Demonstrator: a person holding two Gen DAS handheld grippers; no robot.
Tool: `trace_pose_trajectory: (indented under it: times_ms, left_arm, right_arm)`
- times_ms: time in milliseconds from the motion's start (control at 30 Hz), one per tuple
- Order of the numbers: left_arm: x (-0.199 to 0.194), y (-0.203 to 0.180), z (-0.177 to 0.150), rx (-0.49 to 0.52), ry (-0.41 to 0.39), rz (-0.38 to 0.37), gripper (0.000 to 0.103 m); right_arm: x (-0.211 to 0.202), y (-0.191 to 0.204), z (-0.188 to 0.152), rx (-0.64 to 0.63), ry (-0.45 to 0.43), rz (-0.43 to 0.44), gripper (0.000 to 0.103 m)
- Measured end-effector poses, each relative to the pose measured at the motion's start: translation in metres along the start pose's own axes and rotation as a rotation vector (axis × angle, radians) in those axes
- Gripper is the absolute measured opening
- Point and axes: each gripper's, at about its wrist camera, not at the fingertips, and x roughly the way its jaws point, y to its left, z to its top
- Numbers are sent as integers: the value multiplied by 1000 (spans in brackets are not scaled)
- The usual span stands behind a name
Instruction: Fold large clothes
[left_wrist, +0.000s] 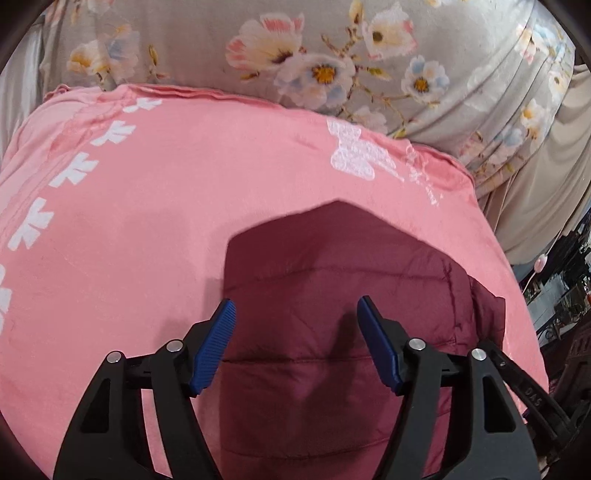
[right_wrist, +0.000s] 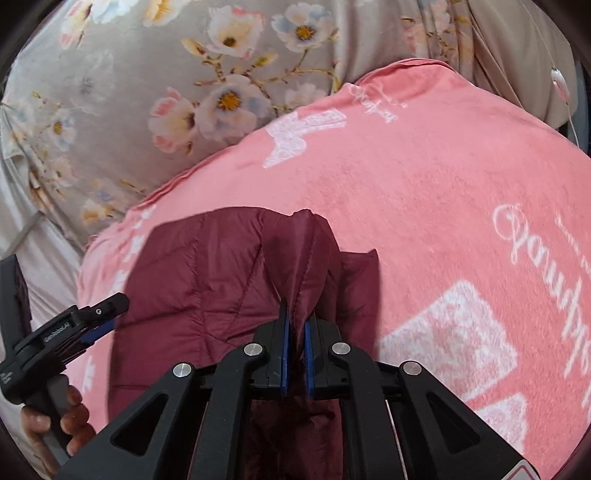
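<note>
A maroon quilted jacket (left_wrist: 332, 266) lies on a pink towel (left_wrist: 147, 221) with white prints, spread over a bed. In the left wrist view my left gripper (left_wrist: 295, 306) hovers just above the jacket with its blue pads (left_wrist: 214, 347) wide apart and nothing pinched between them. In the right wrist view my right gripper (right_wrist: 295, 325) is shut on a raised fold of the jacket (right_wrist: 221, 280), the cloth bunched up between its blue pads (right_wrist: 283, 354). The left gripper (right_wrist: 92, 317) shows at the left edge of that view, held by a hand (right_wrist: 70, 417).
A grey floral bedsheet (left_wrist: 332, 55) covers the bed beyond the pink towel (right_wrist: 443, 184). The bed's edge drops away at the right of the left wrist view, with dark clutter (left_wrist: 565, 295) beyond it. A thin white cable (right_wrist: 561, 88) lies at the far right.
</note>
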Motion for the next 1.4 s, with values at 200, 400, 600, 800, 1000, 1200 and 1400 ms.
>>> trace_pose_trajectory:
  times_ms: [200,400,600,800,1000,1200,1400]
  left_arm:
    - [20,-2,-13,-2,19,34,66]
    - [33,-6,-26,25,5,80,68]
    - [42,-8,-31,38,1,101,71]
    - [48,-10,-36,52,-8,121,72]
    - [52,-15,-39,74,-19,151,73]
    - [56,-19,-42,89,-30,175,74]
    - [58,-20,-43,93,-32,183,74]
  right_arm:
    - [12,-2,-12,-10,4,-31,6]
    - [22,-2,-23,-35,0,-56,7]
    - [27,-1,-31,-63,-18,-80,7]
    - [30,2,-37,-87,-41,-103,7]
    - [32,0,-38,-72,-33,-90,6]
    - [33,-2,-37,-70,-28,-86,6]
    - [28,-3,-34,-72,-26,-68,8]
